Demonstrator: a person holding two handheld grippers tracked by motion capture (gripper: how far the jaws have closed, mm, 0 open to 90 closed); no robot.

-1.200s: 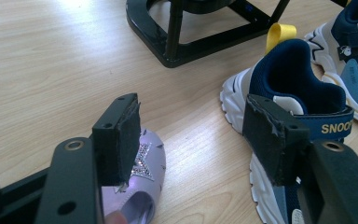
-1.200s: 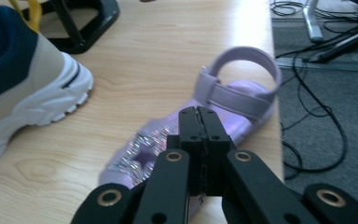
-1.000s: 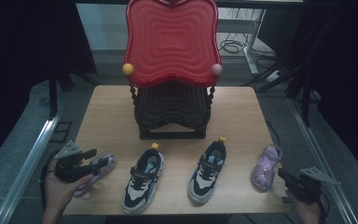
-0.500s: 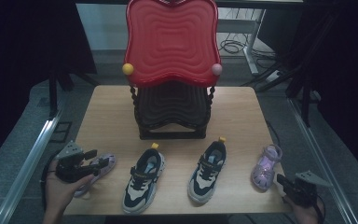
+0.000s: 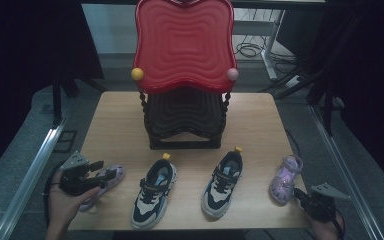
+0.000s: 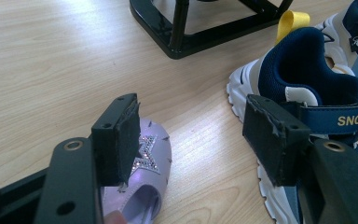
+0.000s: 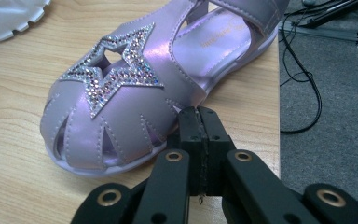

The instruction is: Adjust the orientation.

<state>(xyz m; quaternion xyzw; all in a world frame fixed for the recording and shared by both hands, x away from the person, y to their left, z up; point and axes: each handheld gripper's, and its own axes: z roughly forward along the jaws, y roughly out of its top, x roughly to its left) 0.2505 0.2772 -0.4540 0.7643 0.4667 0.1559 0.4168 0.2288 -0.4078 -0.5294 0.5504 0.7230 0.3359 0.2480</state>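
Observation:
A purple star sandal [image 5: 91,200] lies at the table's front left, and its mate [image 5: 285,180] lies at the front right. My left gripper [image 5: 111,173] hovers over the left sandal [image 6: 154,158] with its jaws wide open; one pad [image 6: 121,140] is above the toe and nothing is gripped. In the left gripper view that gripper [image 6: 193,135] points toward the navy sneaker [image 6: 307,79]. My right gripper [image 5: 301,196] is at the front right corner. Its jaws [image 7: 199,119] are shut with nothing between them, tips right at the toe edge of the right sandal [image 7: 121,93].
Two navy-and-white sneakers [image 5: 154,192] [image 5: 222,182] stand side by side at the front middle. A black shoe rack [image 5: 185,120] with a red top shelf [image 5: 184,45] stands behind them. The table edge [image 7: 272,140] and cables on the floor [image 7: 307,93] are close to the right sandal.
My right gripper has shifted slightly left and toward the table's front corner, nearer the right sandal. The left gripper and the shoes have not moved.

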